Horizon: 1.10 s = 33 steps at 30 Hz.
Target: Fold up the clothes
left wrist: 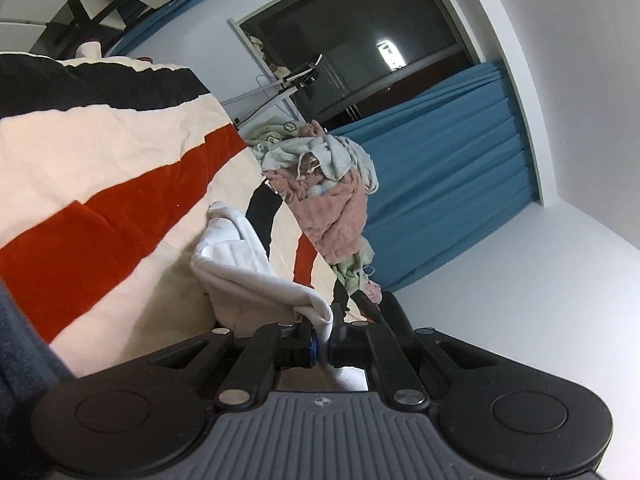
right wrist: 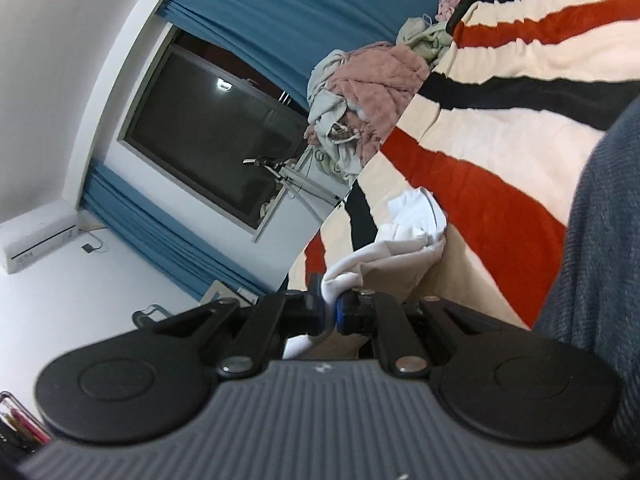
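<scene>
White garment [left wrist: 248, 268] fabric is pinched at 2 points, one by each gripper. Low in the centre of the left wrist view, the left gripper [left wrist: 322, 340] has its jaws closed tight on a bunched edge of the cloth, with only that fold between the blue pads. From there the garment runs up and to the left, draping loosely over the striped blanket [left wrist: 100, 184], whose cream, red and black bands fill the left half of the frame. Low in the centre of the right wrist view, the right gripper [right wrist: 330, 306] is likewise clamped on a wad of the same white garment [right wrist: 404, 236], which extends up and to the right over the blanket [right wrist: 500, 152]. A heap of unfolded clothes [left wrist: 332, 204], pink and pale green, sits on the blanket near frame centre in the left view and in the upper middle [right wrist: 372, 92] of the right view. Blue curtains [left wrist: 440, 168] and a dark window [right wrist: 208, 148] lie behind. A grey-blue sleeve [right wrist: 600, 260] fills the right edge of the right view.
</scene>
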Each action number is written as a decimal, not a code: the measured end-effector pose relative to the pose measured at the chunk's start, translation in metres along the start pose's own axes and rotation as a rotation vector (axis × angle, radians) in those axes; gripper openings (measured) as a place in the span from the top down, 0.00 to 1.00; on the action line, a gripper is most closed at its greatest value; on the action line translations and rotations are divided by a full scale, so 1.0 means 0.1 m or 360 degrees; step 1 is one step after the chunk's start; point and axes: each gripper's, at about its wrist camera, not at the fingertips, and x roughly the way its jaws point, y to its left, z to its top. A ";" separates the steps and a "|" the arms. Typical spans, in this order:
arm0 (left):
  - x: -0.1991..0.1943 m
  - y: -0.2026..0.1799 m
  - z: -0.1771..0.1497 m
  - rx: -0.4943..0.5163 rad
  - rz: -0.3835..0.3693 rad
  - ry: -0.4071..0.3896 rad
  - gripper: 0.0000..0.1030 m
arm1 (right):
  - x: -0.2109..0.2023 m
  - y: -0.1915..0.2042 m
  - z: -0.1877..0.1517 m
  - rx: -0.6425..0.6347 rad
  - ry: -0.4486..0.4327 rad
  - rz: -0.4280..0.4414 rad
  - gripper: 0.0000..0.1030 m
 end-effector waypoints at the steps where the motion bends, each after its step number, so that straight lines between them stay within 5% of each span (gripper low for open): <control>1: 0.05 -0.02 0.03 -0.0004 0.0007 0.0000 0.95 | 0.04 0.02 0.02 -0.0016 -0.0009 -0.0011 0.91; 11: 1.57 -0.20 0.83 -0.0104 0.0270 0.0036 0.94 | 1.62 0.31 0.70 0.0062 0.0074 -0.0259 0.91; 16: 2.36 0.17 0.98 -0.0093 0.0384 0.0106 0.94 | 2.34 -0.06 0.83 0.0169 0.0191 -0.0347 0.91; 23: 2.80 0.60 0.97 -0.0115 0.0338 0.0173 0.94 | 2.66 -0.51 0.77 0.0232 0.0271 -0.0311 0.91; 29: 3.09 0.62 1.02 0.0079 0.0278 0.0169 0.90 | 2.94 -0.55 0.85 0.0131 0.0297 -0.0297 0.87; 30: 3.11 0.62 1.01 0.0111 0.0272 0.0188 0.79 | 2.97 -0.55 0.85 0.0102 0.0310 -0.0312 0.78; 31: 3.13 0.61 1.00 0.0153 0.0278 0.0218 0.70 | 2.98 -0.55 0.84 0.0067 0.0325 -0.0313 0.54; 33: 3.13 0.54 0.97 0.0258 0.0285 0.0247 0.35 | 2.96 -0.50 0.80 0.0009 0.0334 -0.0251 0.12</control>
